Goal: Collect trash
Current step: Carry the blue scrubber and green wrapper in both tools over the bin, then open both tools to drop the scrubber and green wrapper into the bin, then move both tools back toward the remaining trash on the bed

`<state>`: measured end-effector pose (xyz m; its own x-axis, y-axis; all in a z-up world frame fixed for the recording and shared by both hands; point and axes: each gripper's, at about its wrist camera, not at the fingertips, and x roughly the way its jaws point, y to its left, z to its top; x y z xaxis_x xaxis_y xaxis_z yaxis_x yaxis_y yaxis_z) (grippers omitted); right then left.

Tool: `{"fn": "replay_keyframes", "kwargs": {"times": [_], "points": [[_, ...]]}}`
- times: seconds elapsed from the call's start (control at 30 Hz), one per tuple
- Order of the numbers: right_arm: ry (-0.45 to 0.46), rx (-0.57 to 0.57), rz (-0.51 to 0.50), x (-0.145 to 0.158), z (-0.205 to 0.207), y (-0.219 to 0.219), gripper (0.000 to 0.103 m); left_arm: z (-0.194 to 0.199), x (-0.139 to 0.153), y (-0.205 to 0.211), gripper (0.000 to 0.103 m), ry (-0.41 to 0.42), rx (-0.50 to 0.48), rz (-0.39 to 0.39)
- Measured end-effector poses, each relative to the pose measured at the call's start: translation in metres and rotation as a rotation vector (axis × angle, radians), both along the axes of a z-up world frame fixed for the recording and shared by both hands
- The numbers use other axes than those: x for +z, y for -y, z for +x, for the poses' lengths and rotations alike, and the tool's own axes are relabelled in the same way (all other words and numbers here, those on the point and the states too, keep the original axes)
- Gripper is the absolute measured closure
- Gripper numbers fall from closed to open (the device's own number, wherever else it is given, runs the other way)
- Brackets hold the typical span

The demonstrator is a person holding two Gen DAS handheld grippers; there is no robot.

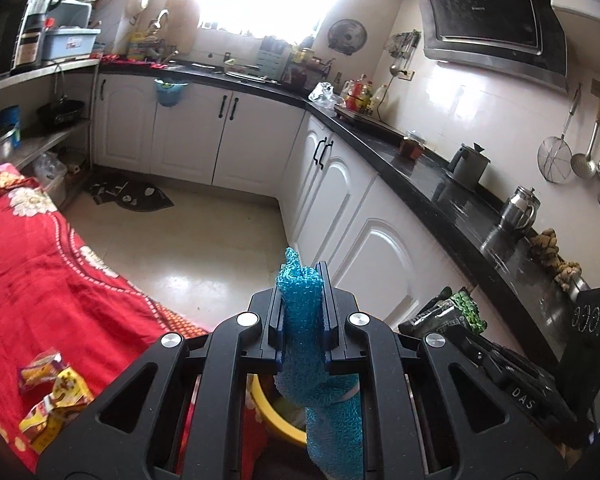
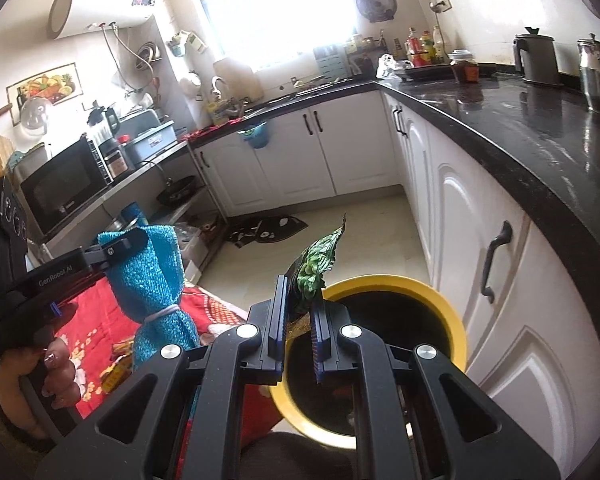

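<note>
The left claw (image 1: 303, 276) is clamped on a blue knitted cloth bundle (image 1: 305, 304), bound with a pale elastic band and hanging below the fingers over the red flowered cloth (image 1: 40, 264). The right claw (image 2: 300, 300) is clamped on a crumpled green printed wrapper (image 2: 315, 260), held above the yellow-rimmed bin (image 2: 440, 300) beside the white cabinets (image 2: 480, 240). The bin's dark inside cannot be made out. More yellow wrappers (image 1: 54, 396) lie on the red cloth, partly cut off by the claw body

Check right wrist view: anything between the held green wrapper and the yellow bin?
Nothing. In the right wrist view the wrapper, pinched in the right gripper, hangs over the bin rim with only air between.
</note>
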<state>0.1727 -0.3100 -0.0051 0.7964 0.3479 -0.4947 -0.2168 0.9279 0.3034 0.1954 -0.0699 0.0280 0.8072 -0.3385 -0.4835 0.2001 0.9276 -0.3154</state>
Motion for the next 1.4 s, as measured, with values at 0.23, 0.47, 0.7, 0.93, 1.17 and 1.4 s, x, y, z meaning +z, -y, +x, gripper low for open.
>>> {"fn": "replay_keyframes", "kwargs": {"times": [0.23,0.47,0.7,0.93,1.17,1.4], "points": [[-0.027,-0.031,-0.031,-0.012,0.007,0.006,0.093,0.017,-0.008,0.018,0.095,0.003,-0.012,0.034],[-0.065,-0.053,-0.049,-0.031,0.015,0.011,0.093,0.034,-0.02,0.034,0.095,-0.006,-0.02,0.061],[-0.118,-0.063,-0.061,-0.055,0.024,0.016,0.092,0.049,-0.035,0.046,0.094,-0.015,-0.026,0.074],[-0.177,-0.066,-0.063,-0.079,0.033,0.016,0.091,0.059,-0.051,0.052,0.093,-0.034,-0.034,0.08],[-0.202,-0.101,-0.088,-0.089,0.034,0.017,0.058,0.066,-0.063,0.048,0.062,-0.069,-0.024,0.074],[-0.184,-0.113,-0.1,-0.084,0.029,0.013,0.047,0.057,-0.06,0.032,0.026,-0.069,0.002,0.056]]}}
